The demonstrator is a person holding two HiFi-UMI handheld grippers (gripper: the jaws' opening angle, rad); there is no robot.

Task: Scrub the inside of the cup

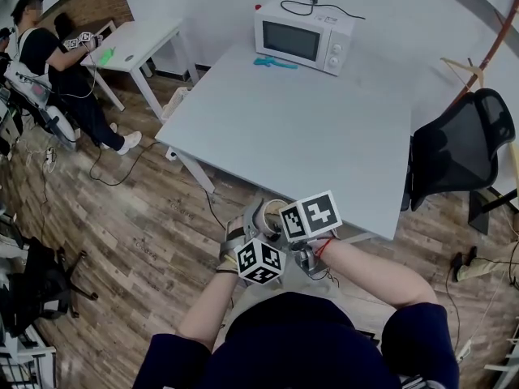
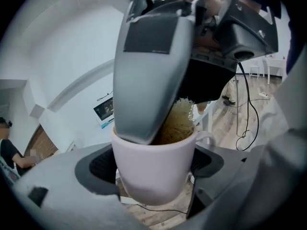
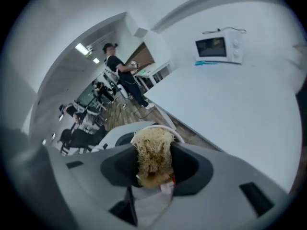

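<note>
The left gripper [image 2: 154,163] clamps the pale cup [image 2: 158,181] by its sides, in the air just short of the surface [image 1: 324,120]. The cup's mouth faces the right gripper [image 3: 153,164], which pinches a scrubber [image 3: 152,150] plunged in along the cup's axis. A microwave [image 1: 304,32] stands beyond.

The left gripper [image 2: 154,166] clamps the cup [image 2: 158,181] between its jaws. The right gripper [image 3: 152,169] pinches a fibrous scrubber [image 3: 152,150] between its jaws, one jaw tip dipped inside the cup. The left forearm [image 1: 207,310] and right forearm [image 1: 381,272] angle inward.
</note>
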